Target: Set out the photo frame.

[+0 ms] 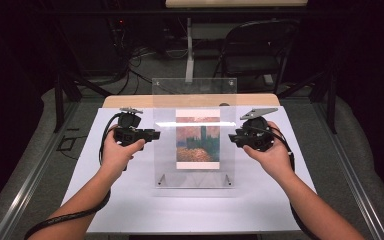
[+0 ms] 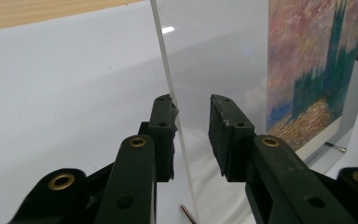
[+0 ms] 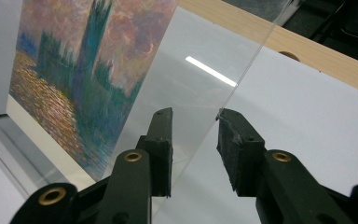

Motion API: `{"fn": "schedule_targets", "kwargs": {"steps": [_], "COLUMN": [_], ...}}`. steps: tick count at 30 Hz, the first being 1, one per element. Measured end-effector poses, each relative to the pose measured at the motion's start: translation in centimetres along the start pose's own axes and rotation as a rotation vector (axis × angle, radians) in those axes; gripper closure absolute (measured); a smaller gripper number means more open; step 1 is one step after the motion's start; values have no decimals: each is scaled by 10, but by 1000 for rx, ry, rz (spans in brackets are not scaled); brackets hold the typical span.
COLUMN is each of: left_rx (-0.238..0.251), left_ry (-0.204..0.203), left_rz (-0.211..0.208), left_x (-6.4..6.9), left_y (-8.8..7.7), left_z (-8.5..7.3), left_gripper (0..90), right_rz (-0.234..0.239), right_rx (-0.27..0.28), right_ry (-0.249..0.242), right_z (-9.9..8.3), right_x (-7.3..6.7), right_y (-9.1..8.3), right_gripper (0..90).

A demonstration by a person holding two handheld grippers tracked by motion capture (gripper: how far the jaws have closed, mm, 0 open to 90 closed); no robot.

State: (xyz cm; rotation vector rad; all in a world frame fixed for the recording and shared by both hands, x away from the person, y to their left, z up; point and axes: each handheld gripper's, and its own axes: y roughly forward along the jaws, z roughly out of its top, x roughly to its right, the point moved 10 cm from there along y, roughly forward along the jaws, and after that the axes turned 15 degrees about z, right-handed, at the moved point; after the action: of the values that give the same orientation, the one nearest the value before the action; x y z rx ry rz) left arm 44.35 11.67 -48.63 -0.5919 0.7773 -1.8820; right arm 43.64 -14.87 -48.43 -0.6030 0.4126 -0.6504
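Both our tongs stand at the side edges of a clear plastic sheet. Our left tongs (image 2: pixel 191 126) have their black ridged jaws spread around the sheet's (image 2: pixel 214 60) thin left edge: one pad sits against one face, the other stands clear of the opposite face, so nothing is pinched. Our right tongs (image 3: pixel 193 140) are likewise spread at the right edge (image 3: pixel 242 79), which runs up between the jaws; one pad looks close to it, but we cannot tell whether it touches.

From above, the left tongs (image 1: pixel 152 134) and right tongs (image 1: pixel 231 137) face each other across the sheet (image 1: pixel 195 95), each held in a hand, left hand (image 1: pixel 117 152) and right hand (image 1: pixel 272 155). The sheet is a rectangle with small holes near its corners, upright or near so over the middle of a white table cover (image 1: pixel 130 200). Seen through it is a painted card (image 1: pixel 198 139) in pinks, oranges and blue-green, with a tower shape.

The close views show brushy paint texture (image 2: pixel 307 70), brass rivets in the jaws and a small metal peg (image 2: pixel 338 148) by the plastic base. Only the high view gives the wood table edge (image 1: pixel 125 101), a folding chair (image 1: pixel 255 50) and cables behind
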Motion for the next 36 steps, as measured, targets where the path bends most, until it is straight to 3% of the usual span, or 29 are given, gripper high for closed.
{"fn": "schedule_targets", "kwargs": {"steps": [13,20,28,36], "left_rx": [29,37,49,50], "left_ry": [6,27,18,37], "left_rz": [-79,-94,-119,-129], "left_x": [7,12,14,19], "left_y": [-23,-32,-37,-41], "left_z": [-15,-24,-30,-37], "left_gripper": [734,733,728,703], "right_rz": [62,109,112,131], "right_rx": [15,45,41,44], "right_ry": [-1,10,7,-4], "right_z": [-8,-15,-18,-23], "right_x": [-18,-28,-34,-41], "right_y": [-15,-21,-25,-29], "right_gripper": [667,691,689,687]}}
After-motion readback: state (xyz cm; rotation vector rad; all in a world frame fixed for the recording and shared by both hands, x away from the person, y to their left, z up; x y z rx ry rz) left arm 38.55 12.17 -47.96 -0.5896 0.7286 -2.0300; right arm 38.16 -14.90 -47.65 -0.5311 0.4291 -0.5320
